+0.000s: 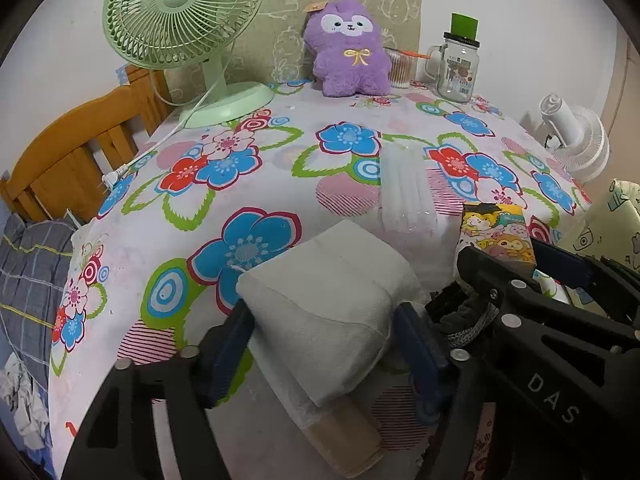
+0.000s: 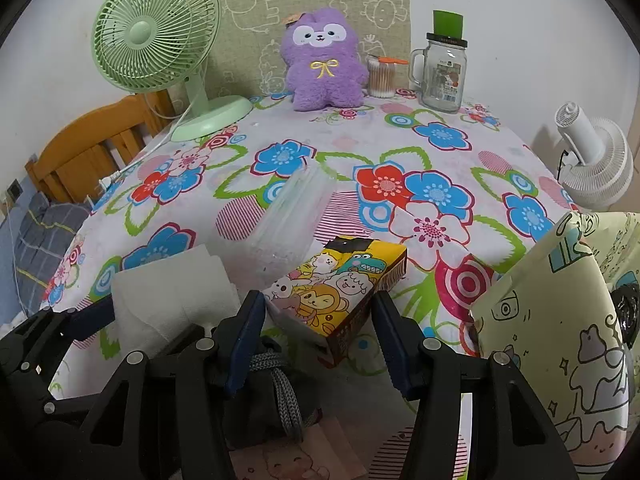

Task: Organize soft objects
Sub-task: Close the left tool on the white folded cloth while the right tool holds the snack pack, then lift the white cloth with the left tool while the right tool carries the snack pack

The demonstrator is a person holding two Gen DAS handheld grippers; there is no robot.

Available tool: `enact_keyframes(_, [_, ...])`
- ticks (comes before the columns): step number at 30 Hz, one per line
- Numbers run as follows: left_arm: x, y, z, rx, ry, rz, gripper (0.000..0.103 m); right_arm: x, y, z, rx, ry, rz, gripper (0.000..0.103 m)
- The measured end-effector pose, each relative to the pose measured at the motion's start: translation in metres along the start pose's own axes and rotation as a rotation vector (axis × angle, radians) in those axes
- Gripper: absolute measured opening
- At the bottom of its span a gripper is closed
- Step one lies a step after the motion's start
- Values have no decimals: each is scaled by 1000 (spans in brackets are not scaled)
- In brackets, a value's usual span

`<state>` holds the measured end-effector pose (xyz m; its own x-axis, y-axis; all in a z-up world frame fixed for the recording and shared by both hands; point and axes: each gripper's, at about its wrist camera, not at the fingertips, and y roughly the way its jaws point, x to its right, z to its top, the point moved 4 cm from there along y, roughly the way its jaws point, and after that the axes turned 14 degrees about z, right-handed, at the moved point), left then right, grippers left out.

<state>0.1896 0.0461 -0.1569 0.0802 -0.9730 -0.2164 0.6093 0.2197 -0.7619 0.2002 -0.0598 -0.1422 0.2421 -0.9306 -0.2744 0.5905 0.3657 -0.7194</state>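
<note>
Tablecloth (image 1: 280, 184) of white fabric printed with blue and red flowers covers the table, with a pale green desk fan (image 1: 182, 36) at eleven o'clock, a purple plush toy (image 1: 348, 54) at twelve, and a clear glass mug jar (image 1: 456, 68) at one. Near the centre, a clear plastic packet (image 1: 406, 188) is hard to make out. Angled downward, the left gripper (image 1: 324, 344) squeezes the white folded tissue bundle (image 1: 332, 296), while the right gripper (image 2: 320, 336) clamps the yellow cartoon-printed tissue pack (image 2: 340, 284).
</note>
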Motion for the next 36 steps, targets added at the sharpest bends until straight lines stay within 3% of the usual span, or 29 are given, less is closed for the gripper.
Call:
enact_keyframes(1, [-1,-2,0,7,-5,-1,53,0,0,0,1,0,0,58])
enact_keyframes(7, [0,-10,-2,27,-6,-22,41,-2,-4,-1,8,-1,0,58])
enact_keyframes(31, [-4,-52,-17,80,-25,2,38,-13,-47,-14,52,-28,6,56])
enact_keyframes(33, [-5,-50,-19,72,-29,4,38,-13,-47,-17,47,-33,-3,58])
enact_keyframes(35, [-4,-47,-21,63,-29,4,38,-12,-44,-18,38,-34,-15,72])
enact_keyframes(36, [-4,-46,-23,59,-28,4,38,-11,-42,-19,33,-37,-20,74])
